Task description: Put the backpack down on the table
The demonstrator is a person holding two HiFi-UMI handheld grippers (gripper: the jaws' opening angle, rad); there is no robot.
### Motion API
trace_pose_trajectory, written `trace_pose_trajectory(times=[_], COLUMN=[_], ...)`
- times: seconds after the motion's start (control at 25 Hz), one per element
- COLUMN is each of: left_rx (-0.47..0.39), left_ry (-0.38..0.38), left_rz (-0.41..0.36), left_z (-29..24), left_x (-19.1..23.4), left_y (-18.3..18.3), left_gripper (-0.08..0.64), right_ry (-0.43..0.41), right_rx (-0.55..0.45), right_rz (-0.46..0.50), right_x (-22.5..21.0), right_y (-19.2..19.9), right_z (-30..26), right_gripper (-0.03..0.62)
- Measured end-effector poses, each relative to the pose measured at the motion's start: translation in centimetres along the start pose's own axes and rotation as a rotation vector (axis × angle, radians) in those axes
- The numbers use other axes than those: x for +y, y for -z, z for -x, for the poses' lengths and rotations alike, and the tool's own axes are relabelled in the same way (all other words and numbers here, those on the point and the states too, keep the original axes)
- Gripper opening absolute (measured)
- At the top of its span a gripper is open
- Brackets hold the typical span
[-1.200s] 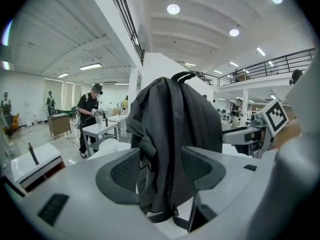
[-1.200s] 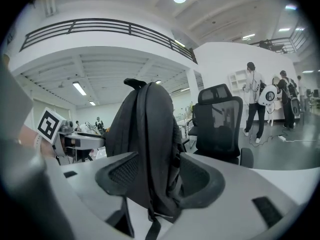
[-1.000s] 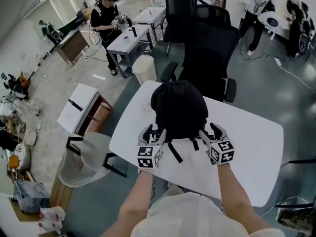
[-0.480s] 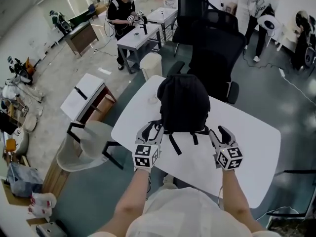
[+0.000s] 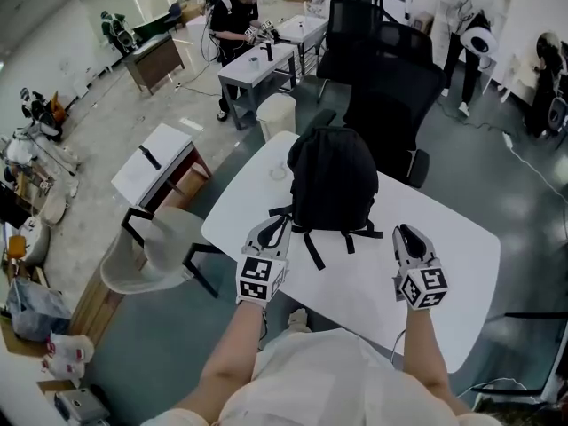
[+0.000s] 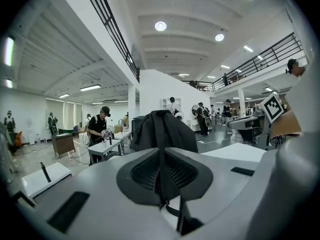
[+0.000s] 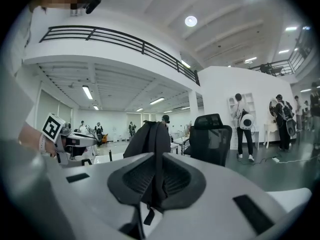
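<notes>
The backpack (image 5: 334, 180) is standing upright on the desk (image 5: 461, 256), looking soft and saggy; I'm judging its straps (image 5: 313, 249) the surest hold. My left gripper (image 5: 272, 231) and right gripper (image 5: 406, 234) are hovering near, jaws just closing narrow, both empty

Black for the backpack (image 5: 333, 180) and the office chair (image 5: 390, 96); plain white for the table (image 5: 461, 256). Pale grey for the left gripper (image 5: 269, 231) and right gripper (image 5: 406, 235), black-and-white square markers on their cubes.

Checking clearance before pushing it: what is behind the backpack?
A black office chair stands behind the backpack, past the far edge of the white table. It covers that edge and the chair's lower part.
</notes>
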State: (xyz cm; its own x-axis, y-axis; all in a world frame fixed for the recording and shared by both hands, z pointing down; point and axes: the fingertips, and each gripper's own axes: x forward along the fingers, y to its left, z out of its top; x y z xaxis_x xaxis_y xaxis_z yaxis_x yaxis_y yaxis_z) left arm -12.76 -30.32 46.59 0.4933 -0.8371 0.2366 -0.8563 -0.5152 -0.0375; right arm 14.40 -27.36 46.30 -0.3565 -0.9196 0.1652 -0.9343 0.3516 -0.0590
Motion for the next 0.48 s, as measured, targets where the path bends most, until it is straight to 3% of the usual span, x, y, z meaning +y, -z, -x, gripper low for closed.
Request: trace_pose_trajectory(times=[0.12,0.48], left_rx=[-0.013,-0.046], left_ry=[-0.006,-0.048], left_rz=[0.004,0.047], left_z=[0.4,1.1], left_x=[0.1,1.3], left_y=[-0.5,-1.3], left_gripper=[0.038,0.028], right_ry=[0.036,0.026], right_rx=[-0.012,-0.005], right_rz=[0.021,0.055], right_x=[-0.5,-0.2], right_y=[-0.6,-1.8], right_z=[0.8,1.2], right_gripper=[0.026,0.018])
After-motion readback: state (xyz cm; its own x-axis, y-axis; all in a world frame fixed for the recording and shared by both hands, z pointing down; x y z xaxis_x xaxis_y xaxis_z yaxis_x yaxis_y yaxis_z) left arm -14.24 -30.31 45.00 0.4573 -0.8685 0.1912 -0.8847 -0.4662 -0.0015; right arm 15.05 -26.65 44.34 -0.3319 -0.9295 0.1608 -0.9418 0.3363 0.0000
